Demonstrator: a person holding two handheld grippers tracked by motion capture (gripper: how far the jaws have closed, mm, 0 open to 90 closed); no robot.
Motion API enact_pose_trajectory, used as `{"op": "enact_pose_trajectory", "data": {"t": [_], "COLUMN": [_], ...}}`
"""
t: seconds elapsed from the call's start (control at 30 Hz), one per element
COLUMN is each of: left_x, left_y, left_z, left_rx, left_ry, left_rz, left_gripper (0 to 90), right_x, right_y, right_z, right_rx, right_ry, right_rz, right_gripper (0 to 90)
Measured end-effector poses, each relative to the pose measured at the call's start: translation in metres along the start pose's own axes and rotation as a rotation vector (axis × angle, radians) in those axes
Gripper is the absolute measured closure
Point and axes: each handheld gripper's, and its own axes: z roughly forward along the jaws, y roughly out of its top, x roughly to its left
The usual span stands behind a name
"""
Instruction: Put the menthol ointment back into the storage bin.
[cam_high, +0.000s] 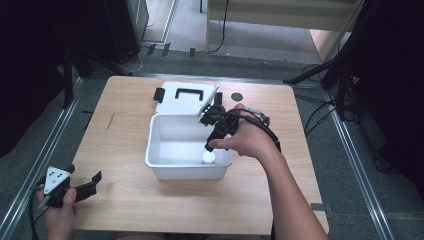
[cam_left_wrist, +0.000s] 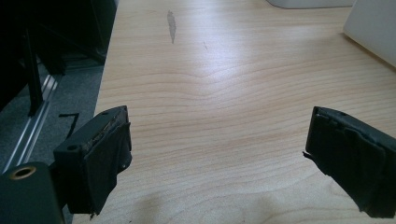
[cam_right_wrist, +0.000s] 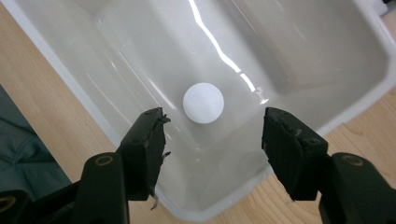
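Observation:
A white ball (cam_high: 208, 157) (cam_right_wrist: 203, 102) lies on the floor of a white plastic box (cam_high: 158, 165) (cam_right_wrist: 327, 28) in the middle of the table. My right gripper (cam_high: 210, 146) (cam_right_wrist: 212, 140) hangs over the box's right part, pointing down, jaws apart with nothing between them; the ball sits free below them. The box's lid (cam_high: 185, 98) stands open behind it, with black latches and a handle outline. My left gripper (cam_high: 92, 185) (cam_left_wrist: 217, 154) rests at the table's front left corner, open and empty above bare wood.
The wooden table (cam_high: 125, 200) (cam_left_wrist: 224, 84) carries a small dark round disc (cam_high: 237, 96) behind the box. A dark streak (cam_left_wrist: 171, 25) marks the wood on the left. Metal rails and grey floor flank the table; cables and stand legs lie at the right.

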Motion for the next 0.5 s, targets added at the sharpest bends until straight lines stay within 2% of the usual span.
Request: {"op": "enact_pose_trajectory", "data": {"t": [0.27,0.5], "left_x": [0.0,0.0], "left_y": [0.0,0.0], "left_z": [0.0,0.0], "left_rx": [0.002,0.004], "left_ry": [0.001,0.002], "left_rz": [0.003,0.006], "left_gripper": [7.7,7.8], "right_x": [-0.011,-0.024], "right_y": [-0.021,-0.045], "right_z": [-0.02,-0.029], "right_rx": [-0.027,-0.044], "right_ry": [-0.02,-0.035], "right_rz": [0.043,0.087], "right_gripper": [39.5,39.0]}}
